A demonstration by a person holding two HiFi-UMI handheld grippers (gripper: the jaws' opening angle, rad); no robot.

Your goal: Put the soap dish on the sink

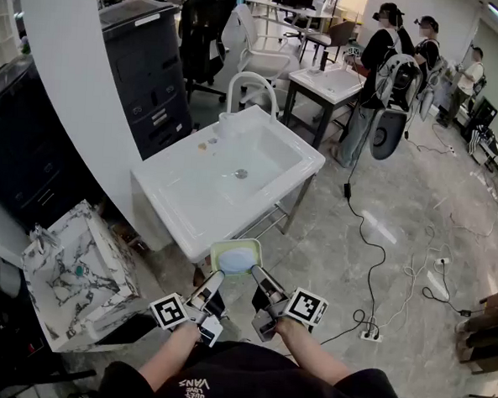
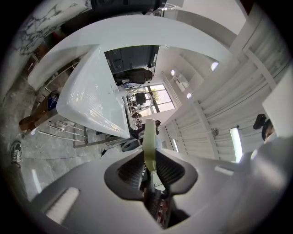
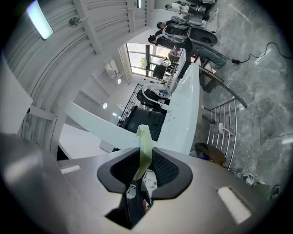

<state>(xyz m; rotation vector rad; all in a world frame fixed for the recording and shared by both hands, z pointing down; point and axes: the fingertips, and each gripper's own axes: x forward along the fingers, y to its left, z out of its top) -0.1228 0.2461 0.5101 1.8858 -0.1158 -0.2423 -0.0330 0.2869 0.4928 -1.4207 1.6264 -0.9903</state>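
A pale green soap dish with a light blue inner part hangs in the air just in front of the near edge of the white sink. Both grippers hold it by its near rim. My left gripper is shut on its left near edge, my right gripper on its right near edge. In the left gripper view the dish's rim stands edge-on, pinched between the dark pads. The right gripper view shows the same green rim clamped between its pads, with the sink ahead.
The sink has a basin with a drain and a white arched faucet at its far side. A marble-patterned box stands at the left. Dark cabinets are behind. Cables lie on the floor at the right. People stand at a second sink farther back.
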